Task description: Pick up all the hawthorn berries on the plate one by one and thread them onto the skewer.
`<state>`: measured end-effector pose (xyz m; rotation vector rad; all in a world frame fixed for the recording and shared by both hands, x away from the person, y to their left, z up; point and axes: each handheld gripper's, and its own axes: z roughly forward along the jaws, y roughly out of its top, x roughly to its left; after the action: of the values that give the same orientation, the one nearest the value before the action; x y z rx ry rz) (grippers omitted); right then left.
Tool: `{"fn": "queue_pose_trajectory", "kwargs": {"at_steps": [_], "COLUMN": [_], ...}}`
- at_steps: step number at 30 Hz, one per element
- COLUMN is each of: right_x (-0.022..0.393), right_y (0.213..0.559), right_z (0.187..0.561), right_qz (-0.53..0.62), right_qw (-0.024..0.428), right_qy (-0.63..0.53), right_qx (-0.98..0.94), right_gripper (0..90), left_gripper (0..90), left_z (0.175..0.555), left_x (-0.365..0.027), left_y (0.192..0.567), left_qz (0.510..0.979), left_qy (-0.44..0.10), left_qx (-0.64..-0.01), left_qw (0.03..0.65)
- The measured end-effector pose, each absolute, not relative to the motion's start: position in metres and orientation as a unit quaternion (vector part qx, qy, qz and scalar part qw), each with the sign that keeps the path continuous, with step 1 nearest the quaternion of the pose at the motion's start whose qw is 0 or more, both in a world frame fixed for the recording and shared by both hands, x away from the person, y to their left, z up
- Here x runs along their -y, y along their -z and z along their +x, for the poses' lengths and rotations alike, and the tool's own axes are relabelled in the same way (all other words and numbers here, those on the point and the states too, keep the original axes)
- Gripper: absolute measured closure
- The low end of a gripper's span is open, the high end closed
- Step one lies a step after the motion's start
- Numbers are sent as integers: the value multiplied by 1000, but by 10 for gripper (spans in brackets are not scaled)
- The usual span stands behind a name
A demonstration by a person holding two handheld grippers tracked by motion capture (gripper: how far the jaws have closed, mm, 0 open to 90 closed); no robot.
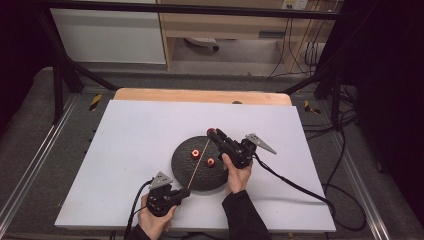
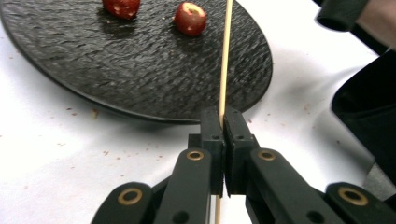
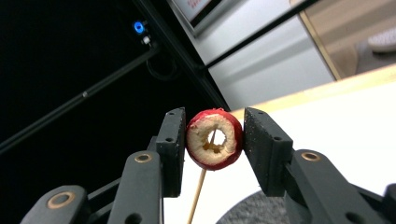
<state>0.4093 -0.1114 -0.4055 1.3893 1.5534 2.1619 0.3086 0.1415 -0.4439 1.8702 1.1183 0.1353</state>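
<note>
A thin wooden skewer (image 2: 225, 56) slants up over a round black plate (image 1: 186, 170), and my left gripper (image 2: 223, 116) is shut on its lower end at the plate's near rim. In the high view the left gripper (image 1: 186, 191) sits near the table's front edge. My right gripper (image 1: 214, 133) is shut on a red cored fruit piece (image 3: 215, 139) at the skewer's far tip. Through the fruit's hole I see the skewer (image 3: 198, 193) tip. Two more red fruit pieces (image 1: 195, 153) (image 1: 211, 161) lie on the plate, one on each side of the skewer.
The plate sits mid-table on a white board (image 1: 130, 150) with a wooden edge (image 1: 200, 95) at the back. Black frame bars (image 1: 75, 70) and cables (image 1: 320, 195) flank the table. Small crumbs (image 2: 93, 112) dot the board beside the plate.
</note>
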Motion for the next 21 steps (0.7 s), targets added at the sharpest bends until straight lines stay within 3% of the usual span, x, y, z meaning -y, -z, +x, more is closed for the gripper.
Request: {"fn": "queue_pose_trajectory", "kwargs": {"at_steps": [9,15,21], "right_x": [112,104,101], "right_y": [405,416,422], "right_z": [411,411,412], "right_qz": [466,454,451], "right_qw": [34,72,76], "right_qy": [-714,-740,-749], "right_qx": [-522,-491,-479], "right_gripper": [610,613,616], "left_gripper": [873,883,885], "left_z": [310,302,295], "left_x": [-148,-135,-128], "left_y": [445,445,446], "left_qz": [757,728,717], "left_qy": [-56,-26,-24], "left_qx": [-459,-475,-487], "left_qw": [462,493,498]}}
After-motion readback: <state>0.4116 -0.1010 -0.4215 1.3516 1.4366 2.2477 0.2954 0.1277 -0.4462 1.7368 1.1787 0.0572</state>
